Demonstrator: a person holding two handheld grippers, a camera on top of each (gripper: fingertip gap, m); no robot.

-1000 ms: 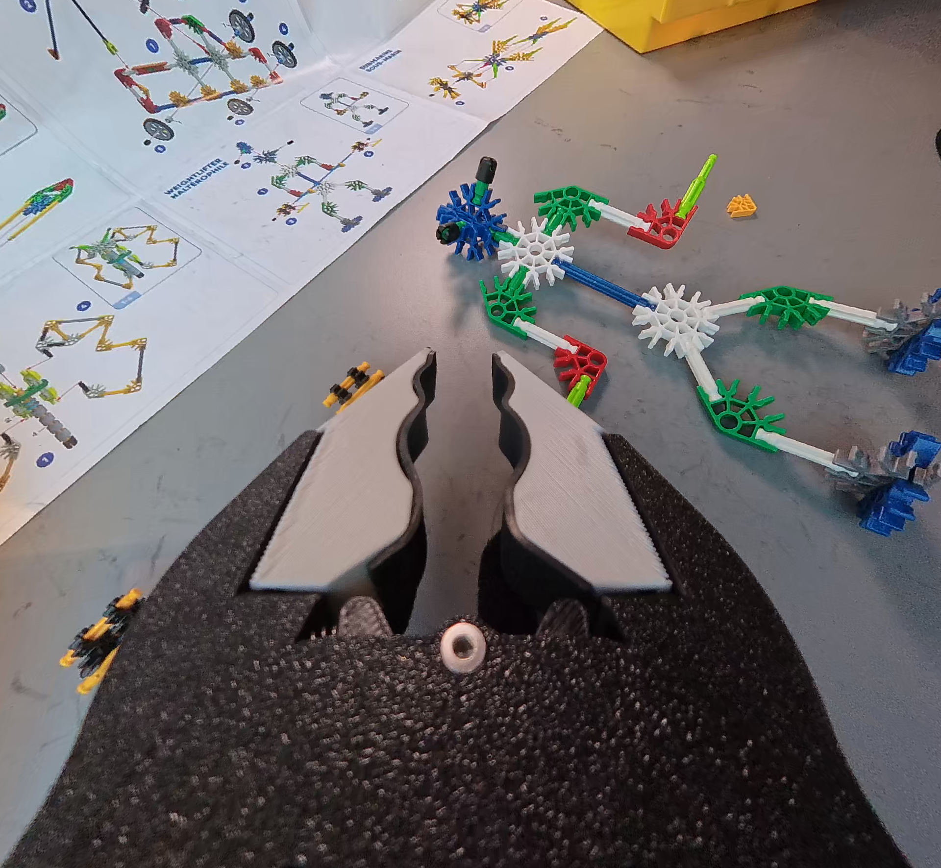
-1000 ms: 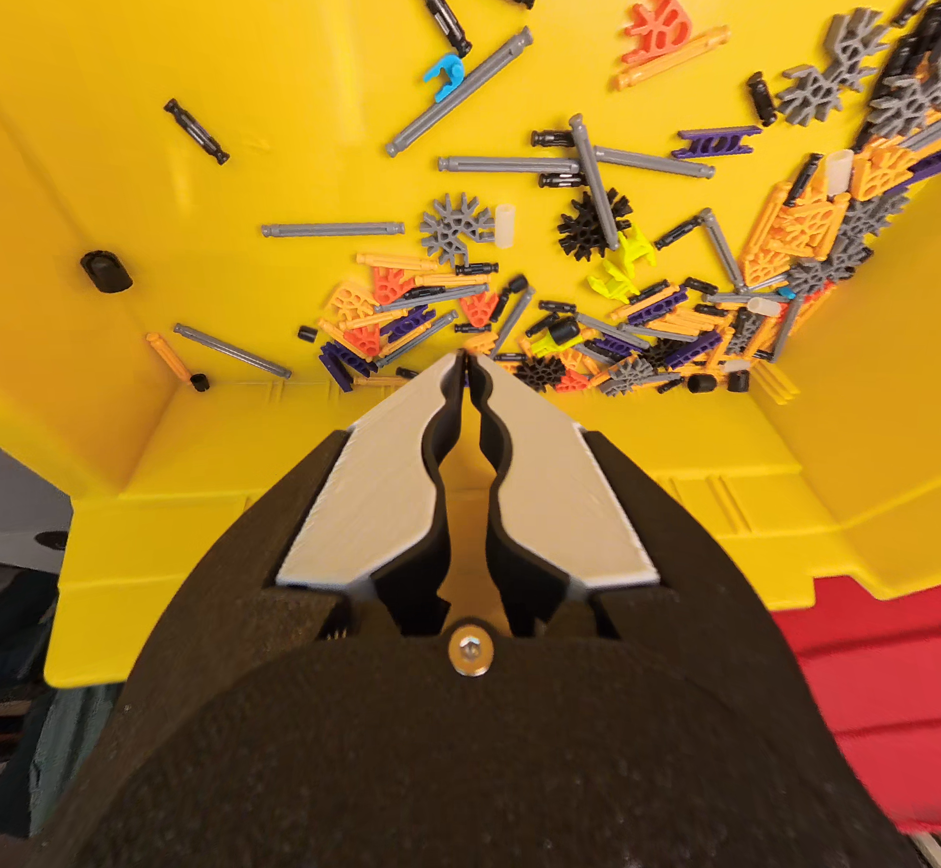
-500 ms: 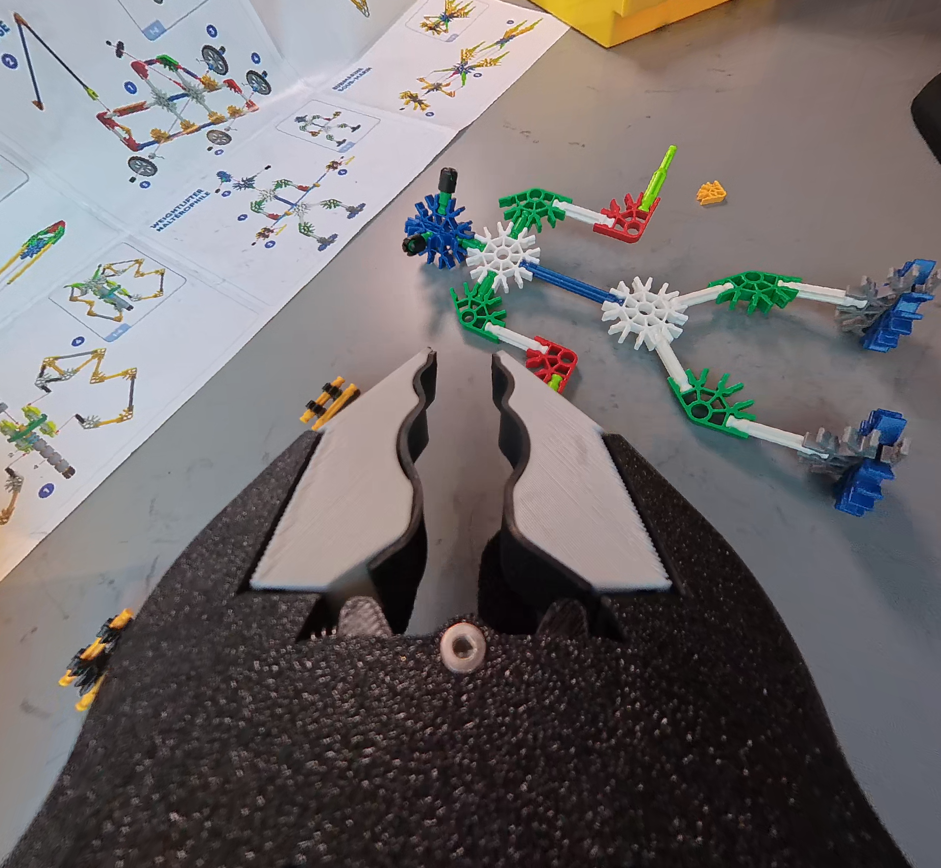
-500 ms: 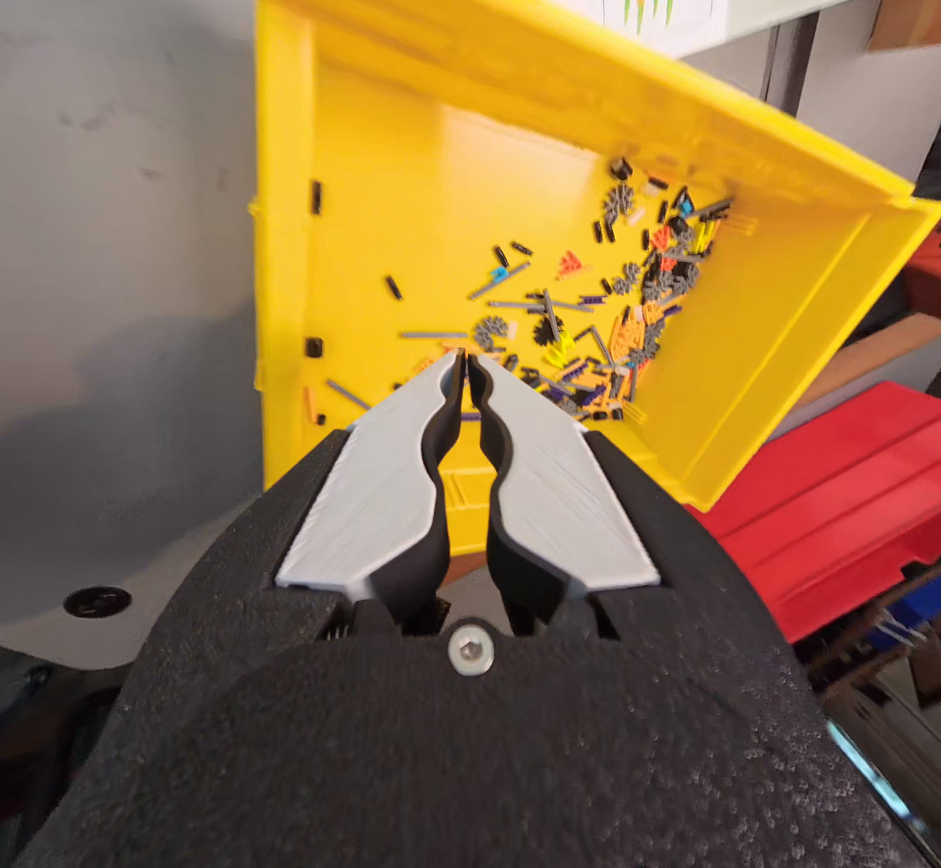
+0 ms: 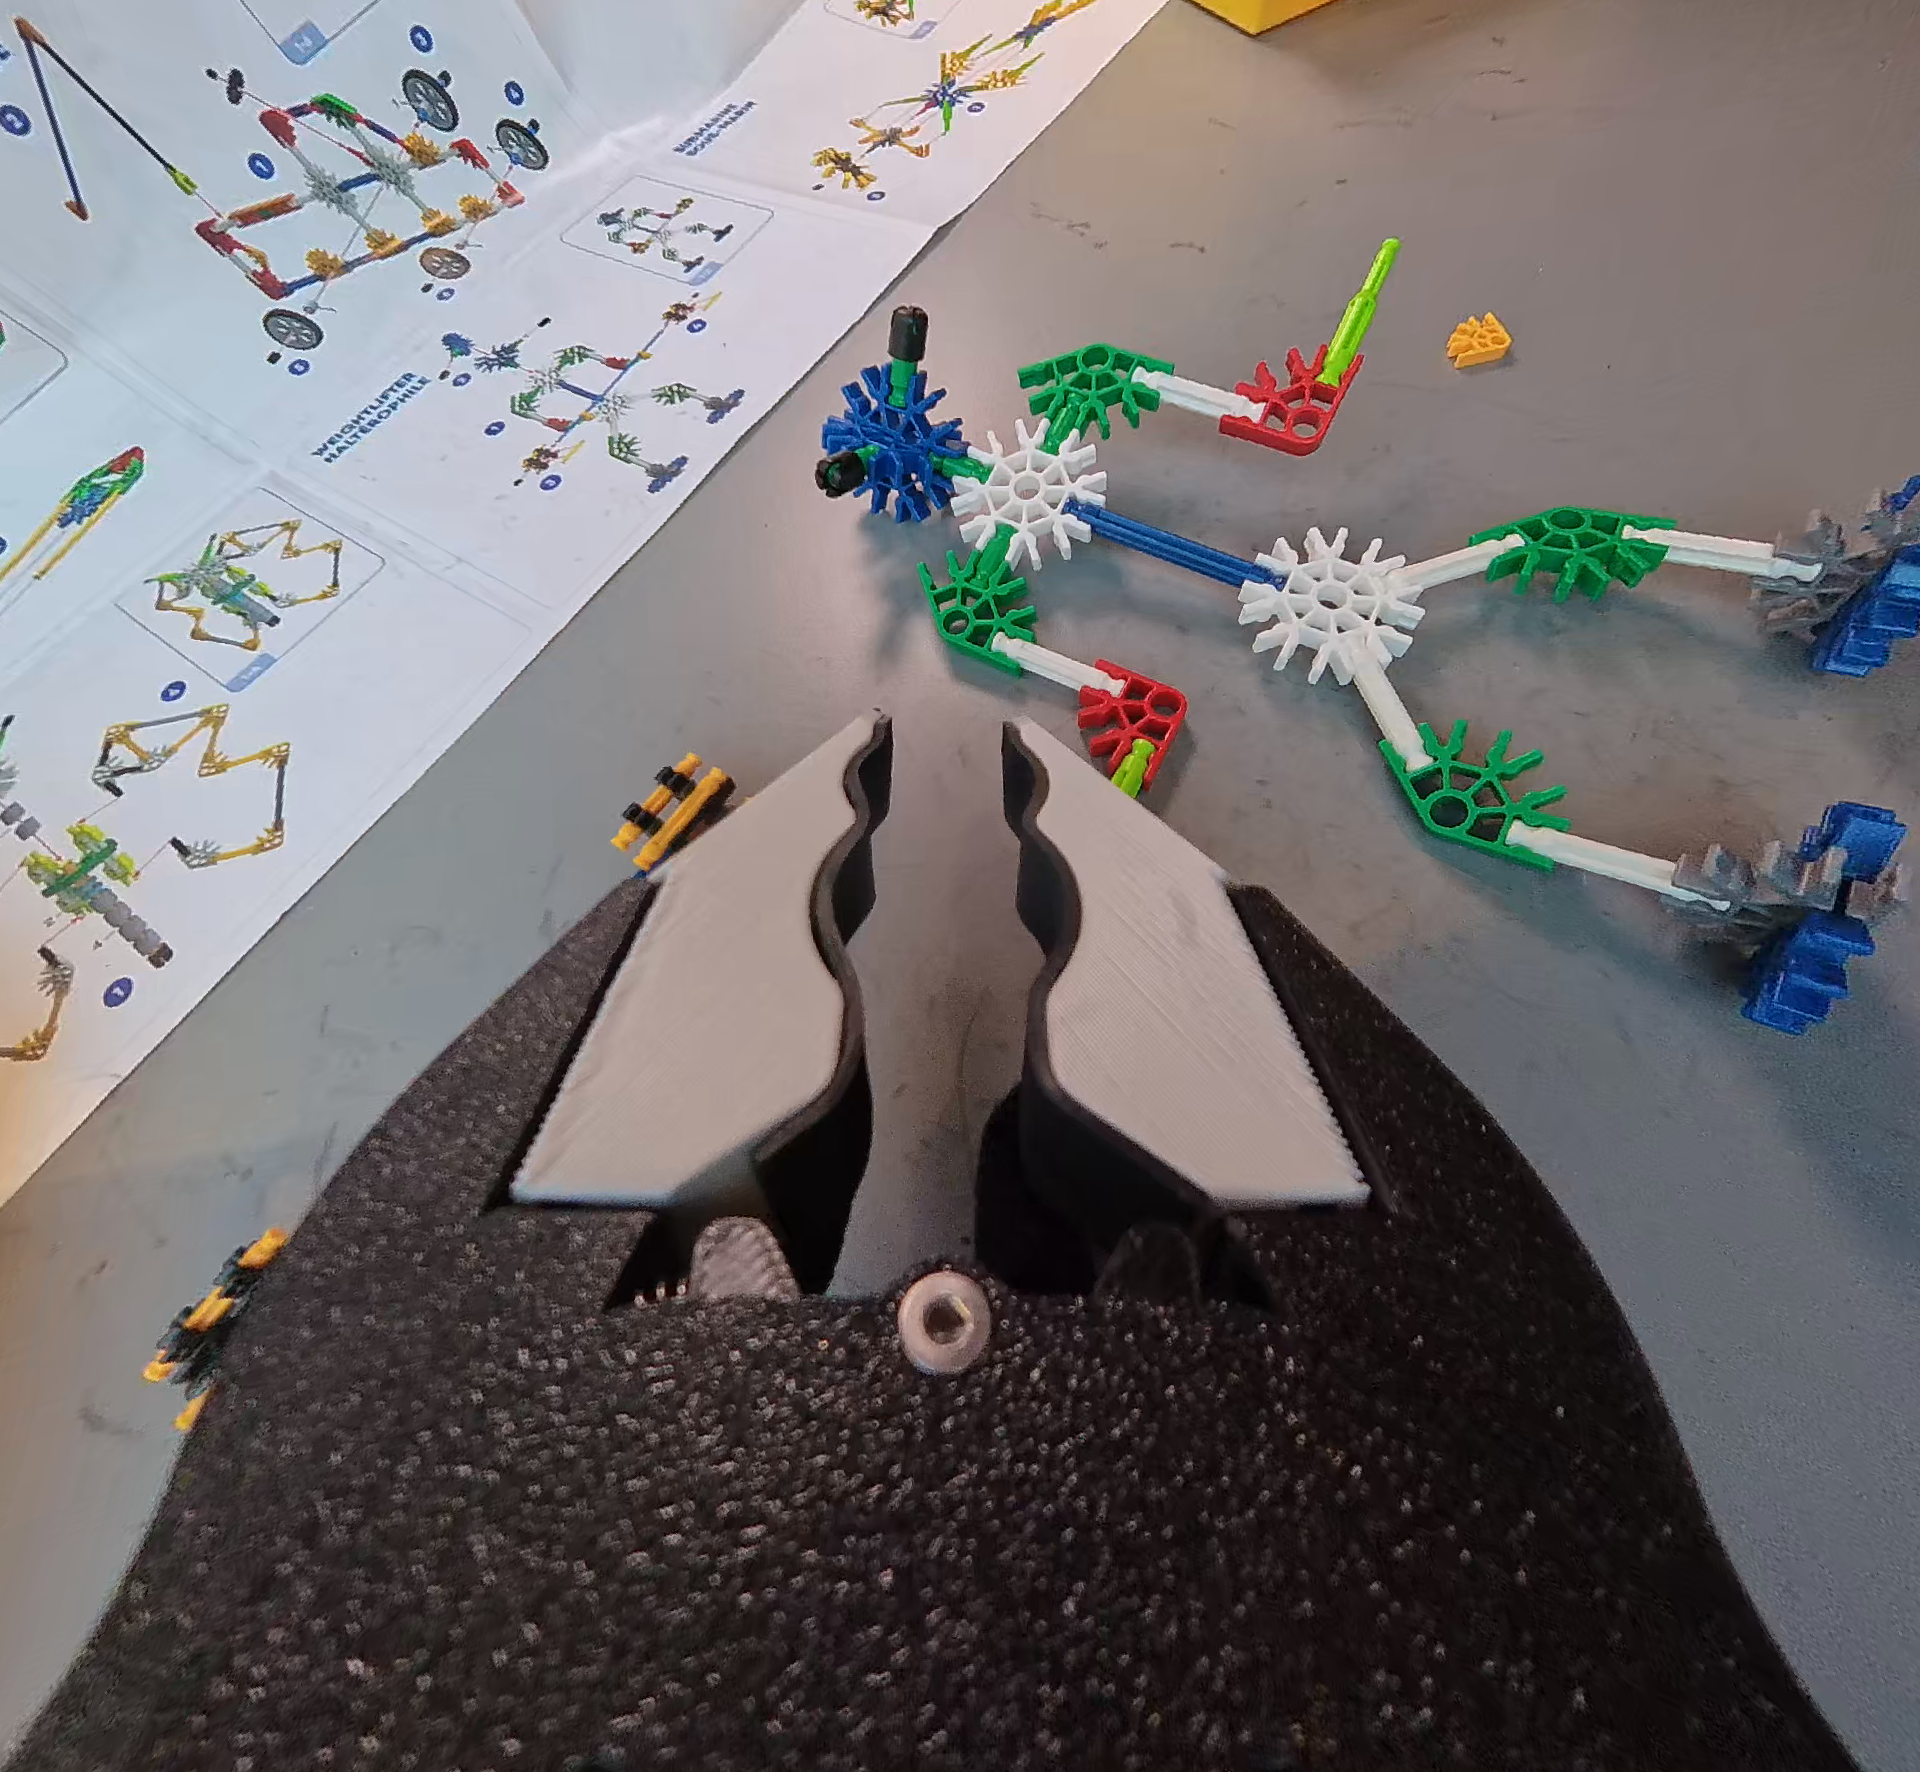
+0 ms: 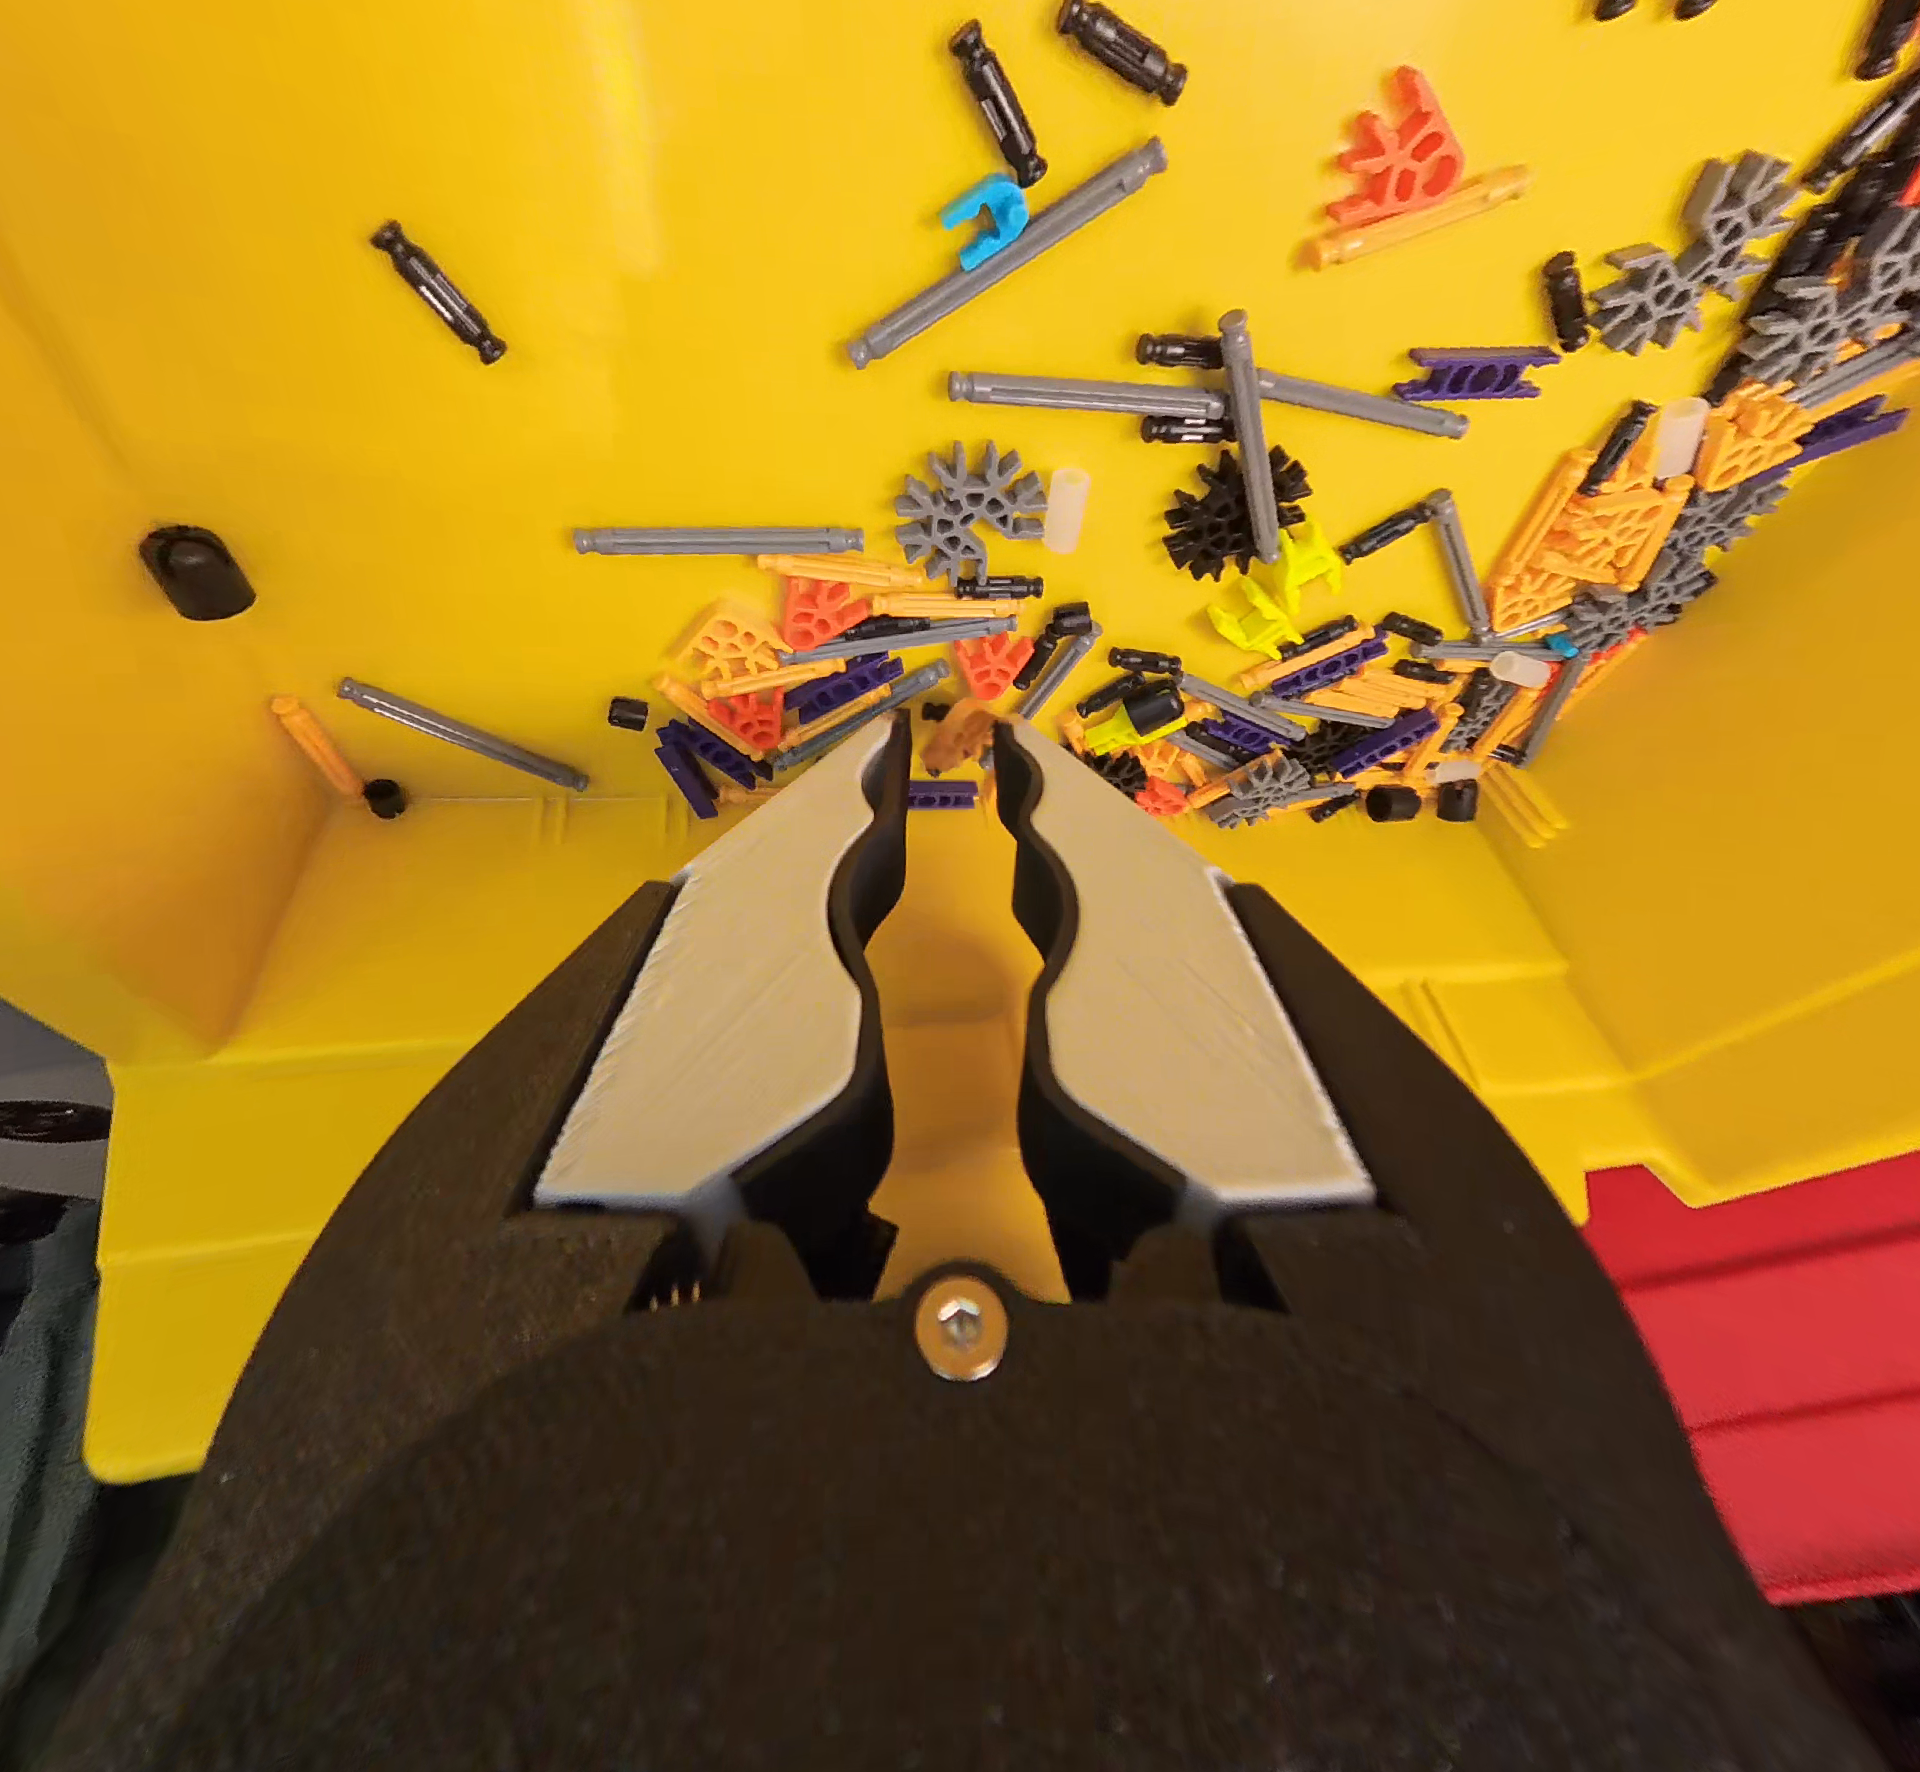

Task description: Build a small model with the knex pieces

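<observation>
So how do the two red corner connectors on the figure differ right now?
The upper red connector lies far from the left gripper; the lower red connector sits just beside its right finger. The upper one's lime rod shows fully; the lower one's lime rod is partly hidden. Both join white rods to green connectors.

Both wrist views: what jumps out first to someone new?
In the left wrist view, a flat rod-and-connector figure in green, white, red and blue lies on the grey table, just beyond the open left gripper, with an unfolded instruction sheet to its left. In the right wrist view, the open right gripper points into a yellow bin of loose construction pieces.
</observation>
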